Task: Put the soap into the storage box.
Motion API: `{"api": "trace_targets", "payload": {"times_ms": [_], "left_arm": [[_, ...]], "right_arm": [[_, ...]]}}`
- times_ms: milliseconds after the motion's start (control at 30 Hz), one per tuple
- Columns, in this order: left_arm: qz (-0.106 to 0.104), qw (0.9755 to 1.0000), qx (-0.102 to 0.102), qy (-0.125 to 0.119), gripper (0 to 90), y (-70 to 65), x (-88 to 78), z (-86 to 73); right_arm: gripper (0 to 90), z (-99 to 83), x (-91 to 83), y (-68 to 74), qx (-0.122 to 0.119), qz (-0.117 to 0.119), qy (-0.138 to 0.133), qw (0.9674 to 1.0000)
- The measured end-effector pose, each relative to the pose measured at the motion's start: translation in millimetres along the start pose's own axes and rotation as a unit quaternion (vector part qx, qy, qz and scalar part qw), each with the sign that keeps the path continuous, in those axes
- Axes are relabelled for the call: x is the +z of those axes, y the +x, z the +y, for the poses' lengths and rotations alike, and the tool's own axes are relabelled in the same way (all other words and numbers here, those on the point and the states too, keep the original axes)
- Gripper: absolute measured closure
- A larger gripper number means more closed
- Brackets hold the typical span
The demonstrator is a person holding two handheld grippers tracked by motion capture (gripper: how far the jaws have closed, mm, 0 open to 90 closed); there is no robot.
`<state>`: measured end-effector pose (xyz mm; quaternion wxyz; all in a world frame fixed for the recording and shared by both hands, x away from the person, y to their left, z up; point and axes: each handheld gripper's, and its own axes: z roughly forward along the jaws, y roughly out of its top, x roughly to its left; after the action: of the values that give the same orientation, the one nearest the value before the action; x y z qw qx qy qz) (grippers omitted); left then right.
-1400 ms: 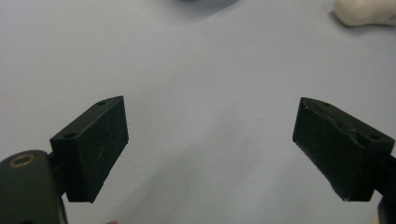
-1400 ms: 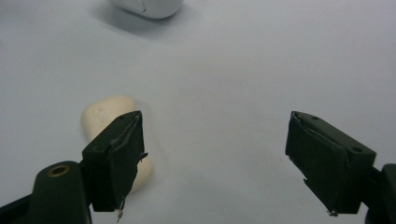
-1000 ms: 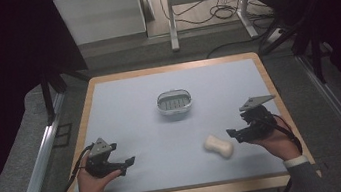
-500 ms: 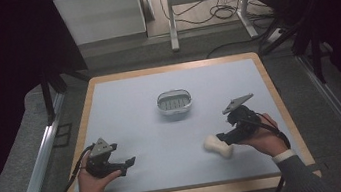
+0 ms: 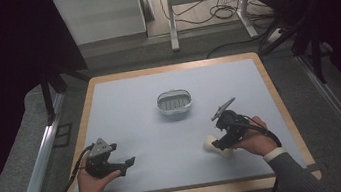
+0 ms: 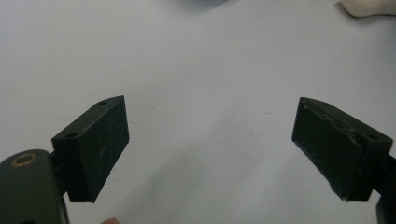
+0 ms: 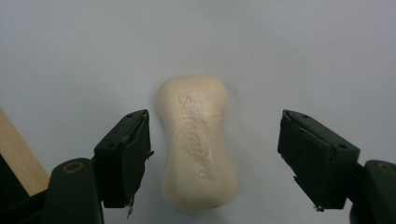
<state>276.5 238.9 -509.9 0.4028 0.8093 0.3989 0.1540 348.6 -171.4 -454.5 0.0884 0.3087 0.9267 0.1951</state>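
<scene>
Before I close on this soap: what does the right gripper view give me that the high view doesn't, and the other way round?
Right gripper view alone: raised lettering on the soap bar, and the right gripper with one jaw on each side of the bar, clear gaps on both sides, pads not yet pressing; its jaws have just been closing.
High view alone: the soap dish beyond the bar at mid-table, and the left gripper near the front edge.
Both: the soap lying flat on the blue-grey table top, with the wooden rim close by.

Black grippers with screw-holed fingers [image 7: 123,156], grey three-cornered plates, trailing black cables; grey sleeves, white cuffs
</scene>
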Motion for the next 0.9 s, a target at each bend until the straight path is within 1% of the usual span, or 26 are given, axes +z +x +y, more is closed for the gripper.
{"api": "trace_targets", "payload": {"times_ms": [67, 100, 133, 233, 300, 367, 467, 500, 600, 700, 733, 800, 867, 900], "left_arm": [[0.000, 1.0000, 0.000, 0.000, 11.6, 0.2, -0.2, 0.0], [0.000, 1.0000, 0.001, 0.000, 11.5, 0.1, 0.0, -0.1], [0.001, 1.0000, 0.002, 0.000, 11.5, 0.1, 0.4, -0.2], [0.000, 1.0000, 0.003, 0.003, 11.5, -0.2, 1.5, -0.3], [0.000, 1.0000, 0.003, 0.003, 11.5, -0.5, 1.8, -0.3], [0.000, 1.0000, 0.003, 0.004, 11.5, -0.5, 2.3, -0.4], [0.001, 1.0000, 0.004, 0.004, 11.5, -0.7, 2.3, -0.5], [0.001, 1.0000, 0.004, 0.004, 11.4, -0.7, 2.3, -0.5], [0.000, 1.0000, 0.004, 0.004, 11.5, -0.7, 2.3, -0.5], [0.002, 1.0000, 0.006, 0.006, 11.5, -0.6, 3.3, -0.7], [0.003, 0.9999, 0.007, 0.009, 11.5, -0.5, 4.0, -0.8], [0.004, 0.9999, 0.009, 0.010, 11.5, -0.9, 5.0, -1.1], [0.001, 0.9999, 0.007, 0.008, 11.5, -1.1, 4.7, -0.9], [0.002, 0.9999, 0.007, 0.008, 11.5, -1.0, 4.5, -0.9]], "right_arm": [[26.1, 0.9, 5.2, 1.4, -0.001, 0.002, 0.014, 0.9999], [26.6, 1.2, 11.1, 2.8, 0.001, 0.005, 0.027, 0.9996], [26.6, 1.2, 11.1, 2.8, 0.001, 0.005, 0.027, 0.9996], [27.8, 0.8, 21.0, 3.4, 0.001, 0.008, 0.046, 0.9989], [28.7, 0.6, 26.2, 3.3, 0.002, 0.005, 0.056, 0.9984], [30.8, 0.6, 30.1, 2.7, 0.003, 0.004, 0.063, 0.9980], [32.8, 1.2, 34.5, 2.4, 0.008, 0.015, 0.071, 0.9973], [34.2, 1.4, 35.3, 3.5, 0.012, 0.014, 0.075, 0.9970], [37.3, 1.6, 37.7, 5.5, 0.004, 0.008, 0.084, 0.9964], [40.7, 1.8, 40.5, 6.6, 0.001, 0.008, 0.094, 0.9956], [45.1, 2.3, 42.4, 6.3, -0.004, 0.005, 0.101, 0.9949], [46.3, 2.4, 43.2, 6.7, -0.001, 0.006, 0.104, 0.9945], [49.0, 3.2, 43.7, 6.4, -0.001, 0.006, 0.102, 0.9947], [49.4, 4.3, 43.5, 5.9, -0.003, 0.006, 0.107, 0.9943]]}}
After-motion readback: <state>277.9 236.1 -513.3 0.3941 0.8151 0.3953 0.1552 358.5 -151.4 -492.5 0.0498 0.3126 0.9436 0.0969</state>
